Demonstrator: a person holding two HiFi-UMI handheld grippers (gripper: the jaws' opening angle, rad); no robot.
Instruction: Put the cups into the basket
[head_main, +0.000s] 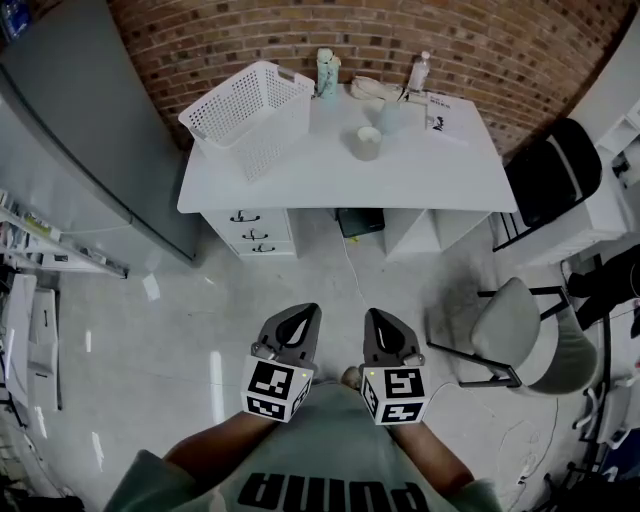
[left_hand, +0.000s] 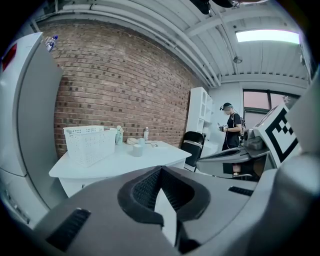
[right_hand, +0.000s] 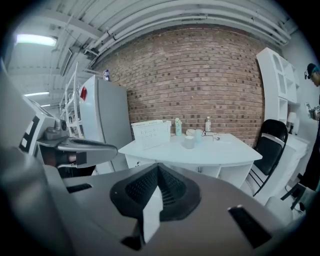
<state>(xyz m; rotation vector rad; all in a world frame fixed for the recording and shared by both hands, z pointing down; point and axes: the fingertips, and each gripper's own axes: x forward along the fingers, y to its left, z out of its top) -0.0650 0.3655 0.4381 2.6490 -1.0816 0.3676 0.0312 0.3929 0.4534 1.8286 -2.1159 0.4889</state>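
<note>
- Basket (head_main: 245, 115): white, lattice-walled and empty as far as could be seen. It sat on the left end of the table (head_main: 430, 175), in the upper left of the head view, turned at an angle to the table edge. Its mouth was open and unobstructed, so a straight drop from above looked workable.
- Left gripper (head_main: 300, 320): low in the centre of the frame, close to the person's body and well apart from the table. Its jaws were clenched together with nothing between them, as its own view confirmed (left_hand: 159, 172). This gripper was nearer the basket side and seemed better kept clear of the drop path, or used to steady the basket wall.
- Cups: a pale cup (head_main: 367, 143) stood upright at upper centre, alone on bare tabletop to the right of the basket. A bluish, see-through cup (head_main: 392, 118) stood just behind it, near a bottle (head_main: 419, 70) and other clutter by the wall. Judged best to take the pale cup first, since it had free space on every side.
- Right gripper (head_main: 380, 322): beside the left one, likewise clamped shut and empty (right_hand: 158, 170). It would need to open its jaws before reaching the cup, then come in level from the front and close on the wall below the rim.
- Grey chair (head_main: 520, 330): at right of frame, off the direct line to the table. The walk-up looked clear.
</note>
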